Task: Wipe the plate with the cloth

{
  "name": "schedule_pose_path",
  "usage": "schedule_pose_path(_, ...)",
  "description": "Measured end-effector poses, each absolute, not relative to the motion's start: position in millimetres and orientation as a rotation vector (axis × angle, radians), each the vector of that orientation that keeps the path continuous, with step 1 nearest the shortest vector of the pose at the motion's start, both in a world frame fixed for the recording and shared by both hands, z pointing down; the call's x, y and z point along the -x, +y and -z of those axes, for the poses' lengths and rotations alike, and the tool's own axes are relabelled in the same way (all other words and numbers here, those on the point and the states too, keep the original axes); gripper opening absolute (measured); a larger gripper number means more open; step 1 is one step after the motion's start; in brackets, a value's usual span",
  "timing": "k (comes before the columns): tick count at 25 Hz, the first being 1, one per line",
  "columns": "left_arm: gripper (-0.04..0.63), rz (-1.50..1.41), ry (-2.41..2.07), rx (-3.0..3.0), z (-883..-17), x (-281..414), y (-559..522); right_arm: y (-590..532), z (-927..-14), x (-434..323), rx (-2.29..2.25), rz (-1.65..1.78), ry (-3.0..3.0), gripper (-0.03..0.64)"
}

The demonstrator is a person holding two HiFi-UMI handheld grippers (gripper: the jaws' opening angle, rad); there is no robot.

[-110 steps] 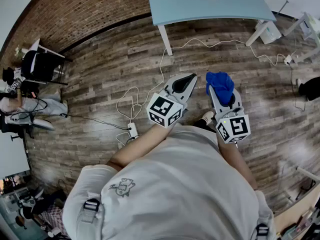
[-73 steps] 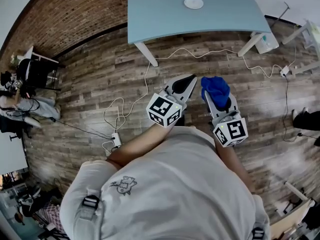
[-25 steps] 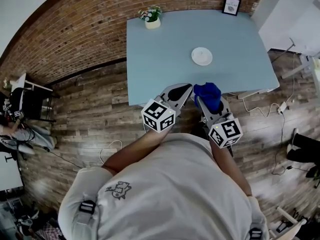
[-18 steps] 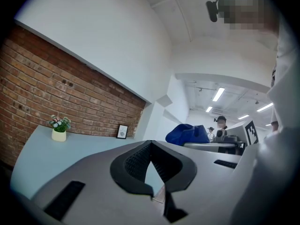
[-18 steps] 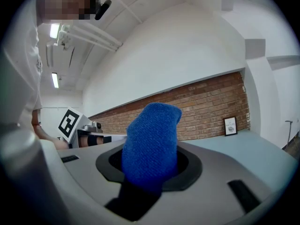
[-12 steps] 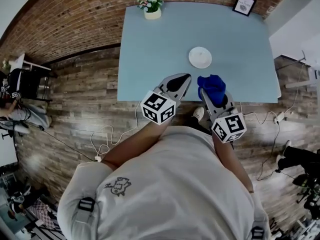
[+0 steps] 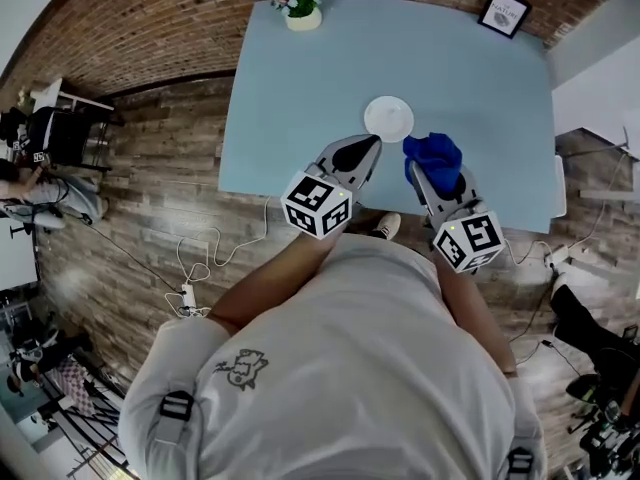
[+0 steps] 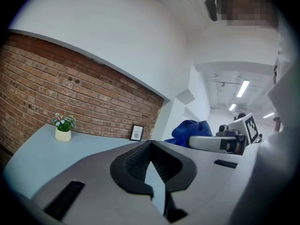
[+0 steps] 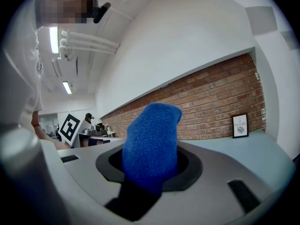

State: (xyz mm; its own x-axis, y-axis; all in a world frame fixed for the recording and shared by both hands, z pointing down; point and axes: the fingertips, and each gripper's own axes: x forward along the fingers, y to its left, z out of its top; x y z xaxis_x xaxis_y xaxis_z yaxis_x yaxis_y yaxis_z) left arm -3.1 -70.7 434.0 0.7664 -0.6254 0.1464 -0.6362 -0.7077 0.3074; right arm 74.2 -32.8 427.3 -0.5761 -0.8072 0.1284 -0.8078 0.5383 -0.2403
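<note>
A small white plate lies near the middle of the light blue table. My right gripper is shut on a bunched blue cloth, just right of and nearer than the plate, over the table's near edge. The cloth also shows past my left jaws in the left gripper view. My left gripper is shut with nothing in it, its tips just short of the plate, on the plate's near left side. The plate is hidden in both gripper views.
A potted plant stands at the table's far left corner and a framed picture at the far right, both against a brick wall. Cables lie on the wooden floor left of me. Chairs and gear stand at far left.
I have walked up to the table: the table and plate have come closer in the head view, and both grippers now reach over its near edge. The cloth stays gripped.
</note>
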Motion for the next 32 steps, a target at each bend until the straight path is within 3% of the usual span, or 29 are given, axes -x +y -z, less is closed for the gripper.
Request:
schedule_pose_path(16,0.006,-0.070,-1.017,-2.477,-467.6,-4.1,-128.8,-87.7,-455.2,-75.9,-1.248,-0.480,-2.756,0.141)
schedule_pose_path(32,0.008,-0.299,-0.950,-2.351,-581.5,-7.0,-193.4,-143.3,-561.6,-96.0,-1.278,-0.656,-2.584,0.141)
